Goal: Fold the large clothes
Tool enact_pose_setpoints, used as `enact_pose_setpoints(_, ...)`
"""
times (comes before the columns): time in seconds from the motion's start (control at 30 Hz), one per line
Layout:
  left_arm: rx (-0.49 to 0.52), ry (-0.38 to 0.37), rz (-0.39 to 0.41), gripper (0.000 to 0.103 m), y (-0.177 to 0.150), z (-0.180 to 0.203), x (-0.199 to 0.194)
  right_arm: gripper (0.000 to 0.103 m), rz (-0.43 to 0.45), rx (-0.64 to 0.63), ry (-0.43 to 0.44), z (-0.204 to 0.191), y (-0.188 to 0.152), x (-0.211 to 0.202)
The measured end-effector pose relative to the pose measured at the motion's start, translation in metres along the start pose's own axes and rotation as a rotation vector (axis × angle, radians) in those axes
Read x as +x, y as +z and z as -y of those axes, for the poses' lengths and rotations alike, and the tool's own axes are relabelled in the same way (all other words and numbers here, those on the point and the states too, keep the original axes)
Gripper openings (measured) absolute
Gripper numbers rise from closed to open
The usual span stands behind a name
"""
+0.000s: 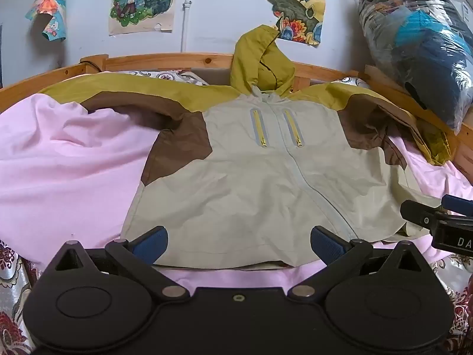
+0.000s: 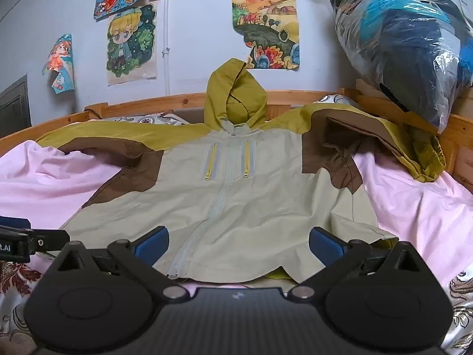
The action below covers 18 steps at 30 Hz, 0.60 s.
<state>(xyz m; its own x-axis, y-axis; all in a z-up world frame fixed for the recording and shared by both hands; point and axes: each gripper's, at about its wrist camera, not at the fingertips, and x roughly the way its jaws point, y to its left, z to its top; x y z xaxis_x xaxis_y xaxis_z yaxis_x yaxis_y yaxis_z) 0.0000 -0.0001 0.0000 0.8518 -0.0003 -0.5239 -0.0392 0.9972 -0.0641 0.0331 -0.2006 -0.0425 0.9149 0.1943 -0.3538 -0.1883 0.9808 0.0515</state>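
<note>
Beige jacket (image 1: 251, 177) flat, both grippers spread wide w/ nothing held, dark door (image 2: 14, 106) only in right view

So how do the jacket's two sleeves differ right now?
The left sleeve lies stretched out flat across the pink sheet, while the right sleeve is bent, its cuff bunched against the wooden bed rail. Both share the same olive-and-brown panels.

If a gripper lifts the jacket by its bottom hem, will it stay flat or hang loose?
The jacket will probably hang loose: its thin fabric already wrinkles and its sleeve lies crumpled. It looks light, and its smooth shell might slip between the blue fingers.
</note>
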Motion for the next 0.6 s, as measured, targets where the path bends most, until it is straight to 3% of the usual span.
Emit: enact_pose_setpoints(0.6,0.000,-0.001,-0.002,0.102,0.0008,-0.0017,0.0029,0.103,-0.003,-0.001,0.000,-0.0009,0.0006,-0.0004)
